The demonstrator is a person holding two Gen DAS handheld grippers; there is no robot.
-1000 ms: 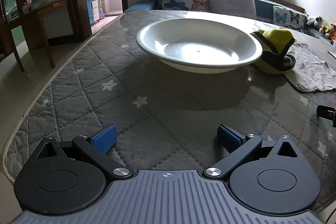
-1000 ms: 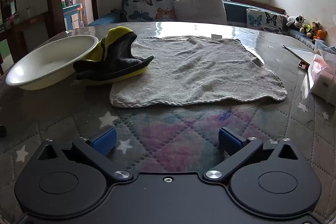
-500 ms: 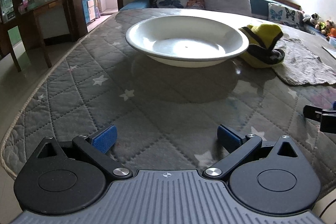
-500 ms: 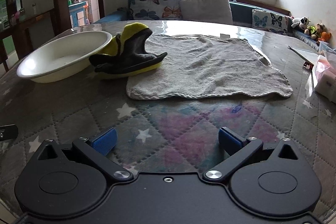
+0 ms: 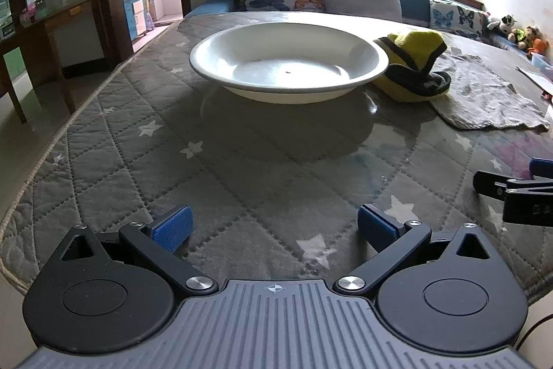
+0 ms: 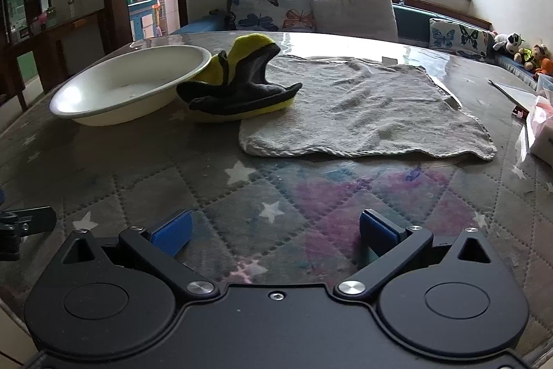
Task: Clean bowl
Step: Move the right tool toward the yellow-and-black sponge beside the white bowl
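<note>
The white bowl (image 5: 288, 63) stood upright on the quilted table cover (image 5: 242, 161), wide and shallow, with a thin dark rim; inside it looked nearly clean, with only one small dark speck near the middle. Touching the bowl on its right side lay a yellow and dark cleaning mitt (image 6: 238, 85), partly on a grey towel (image 6: 366, 106). The left gripper (image 5: 274, 227) was well in front of the bowl, its jaws wide apart and holding nothing. The right gripper (image 6: 274, 230) was in front of the towel, also fully open and empty. I think the risk was this: the bowl was light and not held, so it could slide or tip if the mitt pressed on its rim.
</note>
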